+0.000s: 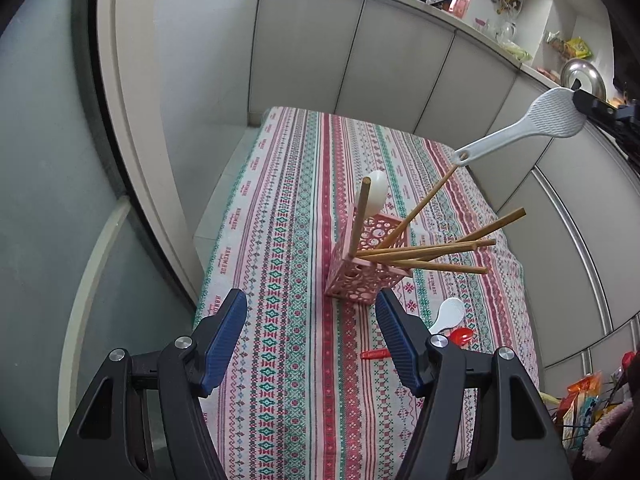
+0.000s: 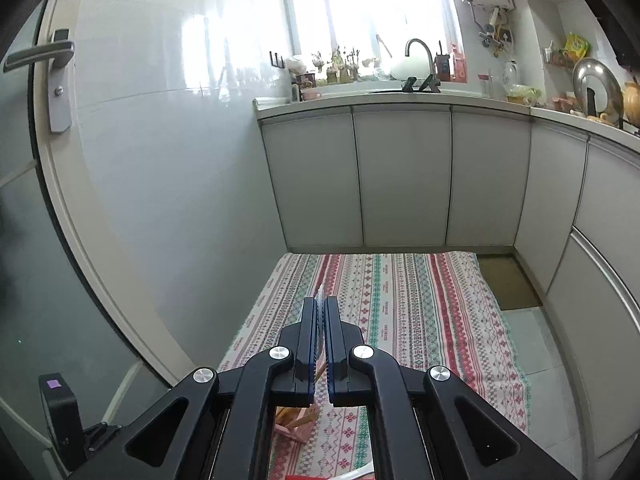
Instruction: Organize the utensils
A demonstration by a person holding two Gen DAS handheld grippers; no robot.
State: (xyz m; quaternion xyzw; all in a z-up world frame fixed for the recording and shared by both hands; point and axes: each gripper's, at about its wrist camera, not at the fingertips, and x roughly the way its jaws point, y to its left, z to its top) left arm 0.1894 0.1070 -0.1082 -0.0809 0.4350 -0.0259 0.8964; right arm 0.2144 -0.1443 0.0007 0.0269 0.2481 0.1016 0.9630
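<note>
A pink perforated utensil holder [image 1: 362, 264] stands on the patterned tablecloth [image 1: 288, 360]. It holds several wooden chopsticks [image 1: 432, 248] and a white spoon [image 1: 378, 192]. My left gripper [image 1: 310, 320] is open and empty, just in front of the holder. My right gripper [image 2: 321, 308] is shut on the head of a white rice paddle [image 1: 556, 116], held in the air above and to the right of the holder, handle end pointing down. A small white spoon [image 1: 448, 314] and a red spoon [image 1: 460, 336] lie on the cloth right of the holder. The holder's edge [image 2: 298, 424] shows under the right gripper.
White cabinets [image 2: 400, 176] and a counter with a sink and faucet [image 2: 420, 52] stand behind the table. A door with a handle [image 2: 44, 56] is at the left. Bags and clutter [image 1: 584, 404] sit at the table's right.
</note>
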